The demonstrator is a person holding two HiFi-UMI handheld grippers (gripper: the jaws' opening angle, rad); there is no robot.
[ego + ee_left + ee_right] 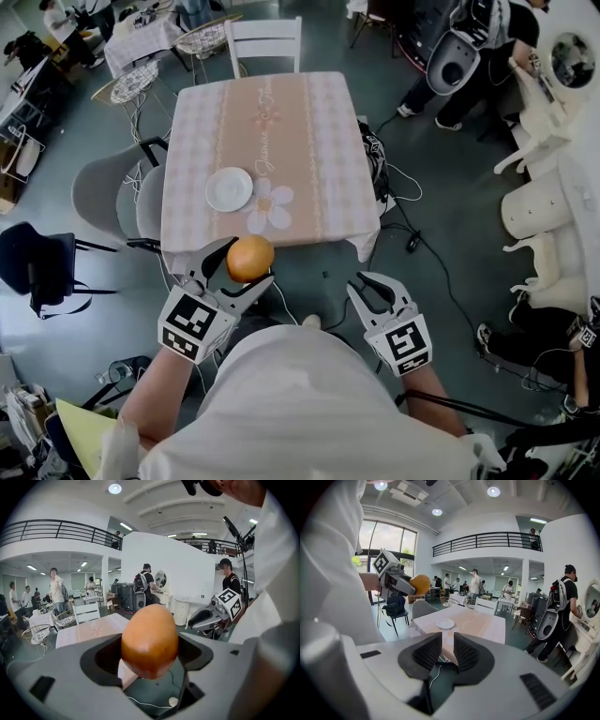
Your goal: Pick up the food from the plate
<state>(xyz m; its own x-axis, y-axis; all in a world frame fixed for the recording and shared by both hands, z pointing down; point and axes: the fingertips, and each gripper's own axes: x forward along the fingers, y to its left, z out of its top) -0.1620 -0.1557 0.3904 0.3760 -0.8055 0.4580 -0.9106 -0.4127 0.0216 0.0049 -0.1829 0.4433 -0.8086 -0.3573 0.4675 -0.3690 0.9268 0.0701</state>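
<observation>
A round orange piece of food [249,258] hangs in the air just in front of the table's near edge, with my left gripper [247,263] shut on it. In the left gripper view the food [150,639] fills the space between the two pads. The white plate [229,189] lies bare on the near left part of the pink checked tablecloth [309,141]. My right gripper [378,292] hovers off the table to the right, its pads a narrow gap apart with nothing between them [444,651]. From the right gripper view the held food [420,584] and the plate [445,623] both show.
A white chair [264,37] stands at the table's far side and grey chairs [103,192] at its left. Cables [403,202] trail on the floor to the right. Several people stand around the room, one with a backpack [560,606].
</observation>
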